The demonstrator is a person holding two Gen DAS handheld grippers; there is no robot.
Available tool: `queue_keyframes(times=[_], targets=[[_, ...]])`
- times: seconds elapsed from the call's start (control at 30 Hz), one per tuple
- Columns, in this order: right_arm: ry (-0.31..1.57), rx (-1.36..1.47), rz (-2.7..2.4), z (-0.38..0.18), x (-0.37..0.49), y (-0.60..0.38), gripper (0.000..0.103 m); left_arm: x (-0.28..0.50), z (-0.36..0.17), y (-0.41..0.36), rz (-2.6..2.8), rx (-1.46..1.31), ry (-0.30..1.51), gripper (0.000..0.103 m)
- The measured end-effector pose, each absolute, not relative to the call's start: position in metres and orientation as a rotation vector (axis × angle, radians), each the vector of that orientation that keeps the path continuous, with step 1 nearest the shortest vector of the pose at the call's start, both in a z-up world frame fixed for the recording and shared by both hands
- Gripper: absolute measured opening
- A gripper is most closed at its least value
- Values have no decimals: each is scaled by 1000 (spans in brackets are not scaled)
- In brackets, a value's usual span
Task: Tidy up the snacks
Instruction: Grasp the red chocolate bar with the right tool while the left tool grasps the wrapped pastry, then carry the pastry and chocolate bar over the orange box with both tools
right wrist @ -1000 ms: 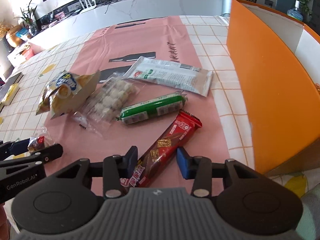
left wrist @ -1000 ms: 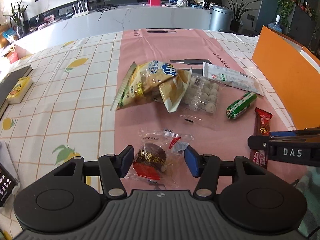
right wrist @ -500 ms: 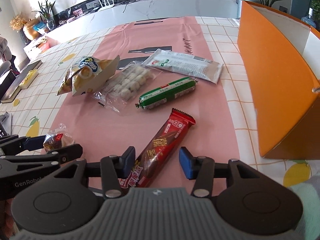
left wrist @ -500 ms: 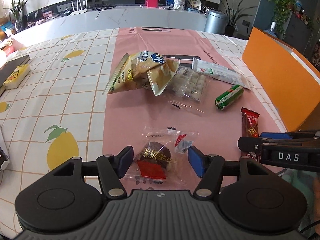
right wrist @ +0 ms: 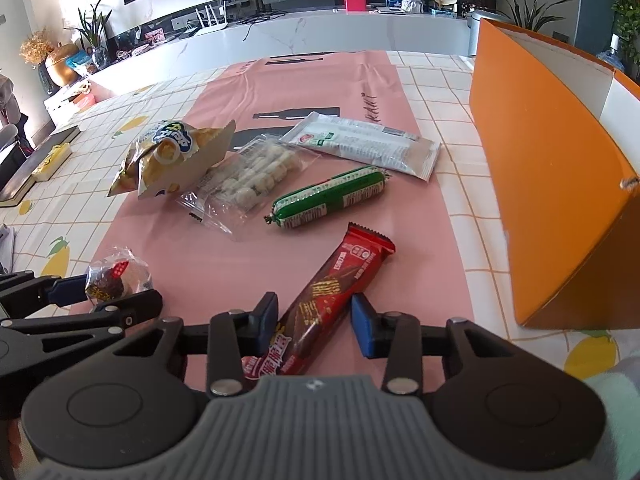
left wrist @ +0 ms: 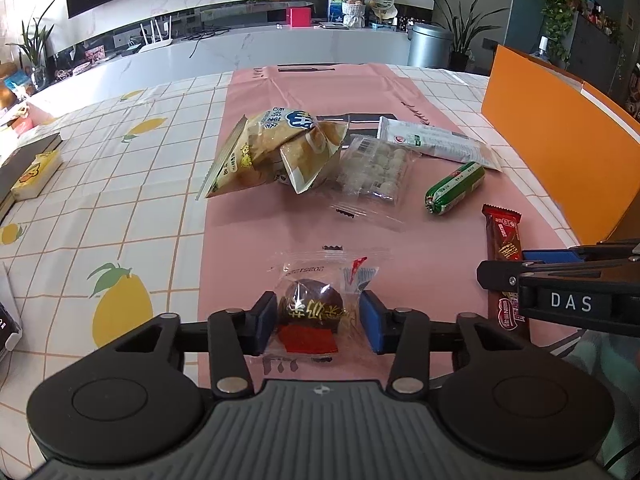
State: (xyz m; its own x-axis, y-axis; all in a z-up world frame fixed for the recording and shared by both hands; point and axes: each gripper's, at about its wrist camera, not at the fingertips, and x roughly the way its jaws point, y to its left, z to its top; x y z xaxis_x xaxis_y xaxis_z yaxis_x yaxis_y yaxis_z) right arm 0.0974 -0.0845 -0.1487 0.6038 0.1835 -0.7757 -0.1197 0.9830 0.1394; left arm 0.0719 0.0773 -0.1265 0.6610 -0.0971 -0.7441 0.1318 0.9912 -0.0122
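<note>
My left gripper (left wrist: 318,320) is open, its blue pads on either side of a clear-wrapped dark chocolate snack (left wrist: 312,308) lying on the pink mat (left wrist: 248,240). My right gripper (right wrist: 314,320) is open, its pads straddling the near end of a red wafer bar (right wrist: 336,288). Farther on the mat lie a green sausage (right wrist: 328,198), a clear pack of white candies (right wrist: 252,178), a yellow chip bag (right wrist: 172,156) and a white-green packet (right wrist: 364,146). The chocolate snack also shows in the right wrist view (right wrist: 114,276).
A tall orange box (right wrist: 548,184) stands at the right, open at the top. The table has a checked lemon-print cloth (left wrist: 100,208). A yellow box (left wrist: 36,174) and a dark book lie at the far left edge.
Both grippers have pulled back and risen a little, so the view is wider. The left jaws have narrowed around the chocolate snack. The right jaws have opened slightly around the wafer bar.
</note>
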Motion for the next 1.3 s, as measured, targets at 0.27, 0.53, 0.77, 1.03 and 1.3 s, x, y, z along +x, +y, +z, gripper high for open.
queue_keyframes(times=[0.27,0.53,0.77,1.03,1.3], targets=[[884,60,197,-142,91,-84,24,68,-121,76,-122,-4,840,46],[827,76,210,-122,80,-89,23,61,-102,64,-135,-9,800,45],[757,105,233,-94,64,-100,23,58,-79,53,-140,-36,758,44],[679,147,229,-62,53,-123,23,53,-44,32,-162,-29,682,44],[603,175,174,-28,51,-168,23,61,-11,-4,-246,-12,614,44]])
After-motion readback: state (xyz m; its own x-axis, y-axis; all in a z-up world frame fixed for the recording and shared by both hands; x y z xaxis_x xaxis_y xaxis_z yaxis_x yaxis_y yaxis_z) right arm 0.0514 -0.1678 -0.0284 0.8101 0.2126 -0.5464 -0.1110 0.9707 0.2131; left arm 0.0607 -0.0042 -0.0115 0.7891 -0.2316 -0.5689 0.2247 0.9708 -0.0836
